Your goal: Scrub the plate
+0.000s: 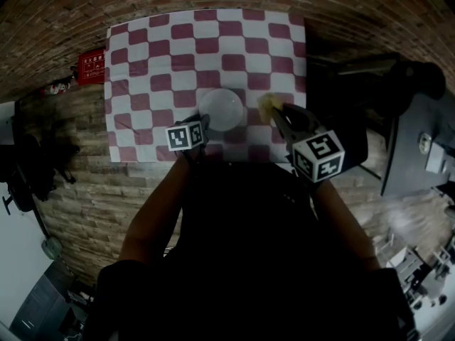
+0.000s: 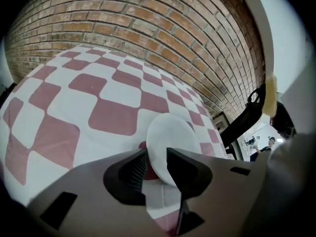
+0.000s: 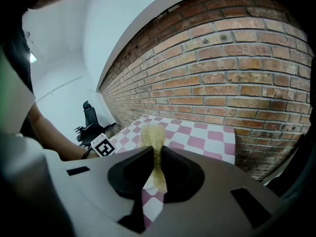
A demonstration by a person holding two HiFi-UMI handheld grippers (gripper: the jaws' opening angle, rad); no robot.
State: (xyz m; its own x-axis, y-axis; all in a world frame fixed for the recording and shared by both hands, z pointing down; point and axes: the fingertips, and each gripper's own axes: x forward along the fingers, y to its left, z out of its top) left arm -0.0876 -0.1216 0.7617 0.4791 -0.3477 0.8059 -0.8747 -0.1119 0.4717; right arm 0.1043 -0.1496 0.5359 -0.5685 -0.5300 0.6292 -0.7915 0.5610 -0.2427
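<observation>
checked cloth [image 1: 142, 55]: open squares beyond both sets of tips | plate [image 2: 174, 132]: lying on cloth (round, no long axis), near rim between released left gripper [image 2: 157, 154] jaws | sponge [image 3: 152, 132]: edge-on, pointing past tips, clenched in right gripper [image 3: 158, 152]

Spread beneath and ahead of the left claw [image 2: 157, 154], a red-and-white checked tablecloth [image 2: 98, 98], backed just past its far edge by a brick wall [image 2: 148, 19]. Well off to the left of the right claw [image 3: 158, 152], against a pale wall [image 3: 74, 83], a black office chair [image 3: 91, 118]. From the head view, far left of the left claw, a small red sign [image 1: 91, 67] against the brick wall; far right of the right claw, dark grey furniture [image 1: 416, 130].
</observation>
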